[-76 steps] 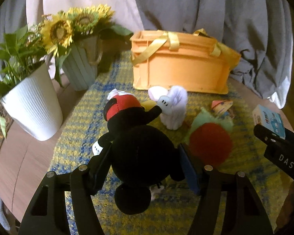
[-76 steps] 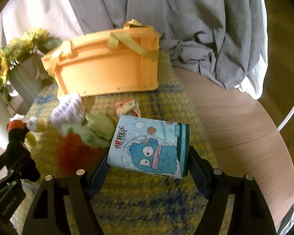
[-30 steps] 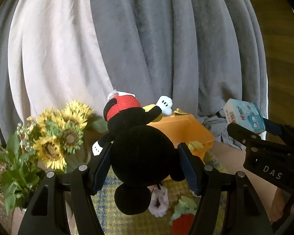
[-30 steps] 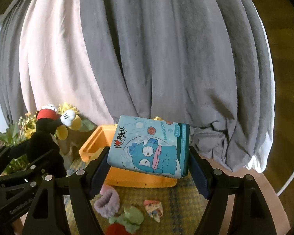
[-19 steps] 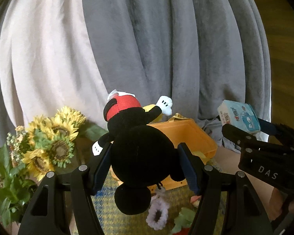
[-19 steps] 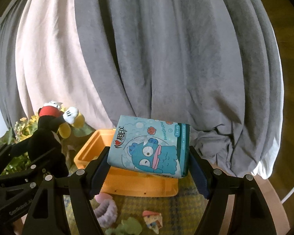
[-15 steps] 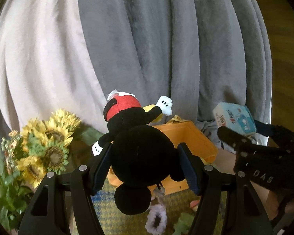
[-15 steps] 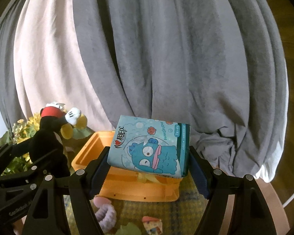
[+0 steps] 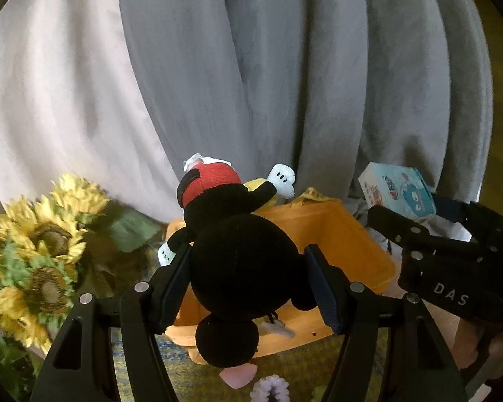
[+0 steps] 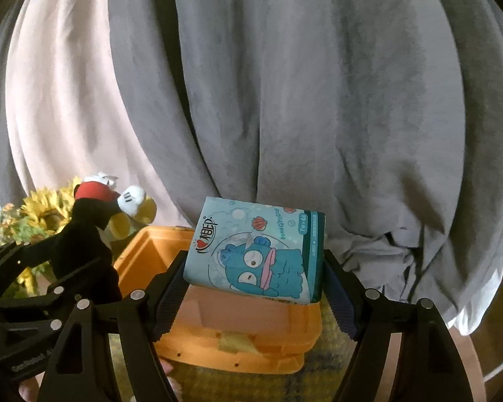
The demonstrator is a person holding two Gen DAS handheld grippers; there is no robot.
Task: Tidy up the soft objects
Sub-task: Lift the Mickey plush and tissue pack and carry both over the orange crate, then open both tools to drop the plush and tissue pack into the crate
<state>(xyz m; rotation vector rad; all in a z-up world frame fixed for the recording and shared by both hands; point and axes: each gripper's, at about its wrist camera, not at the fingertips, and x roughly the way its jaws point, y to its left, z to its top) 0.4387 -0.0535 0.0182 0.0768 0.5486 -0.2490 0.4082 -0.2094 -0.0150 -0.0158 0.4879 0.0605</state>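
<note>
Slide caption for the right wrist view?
Right gripper holding a blue cartoon-printed tissue pack above the orange plastic basket.

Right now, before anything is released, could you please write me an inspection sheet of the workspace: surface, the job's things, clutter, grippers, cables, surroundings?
Surface: yellow and blue woven cloth under the orange bin; bare wooden tabletop at the right.
Job's things: black mouse plush and blue tissue pack, both held in the air near the open orange bin. Its visible floor looks bare.
Clutter: a lilac scrunchie on the cloth.
Grippers: left gripper shut on the plush; right gripper shut on the tissue pack.
Cables: nothing seen.
Surroundings: sunflowers at the left; grey and pale curtains behind.
</note>
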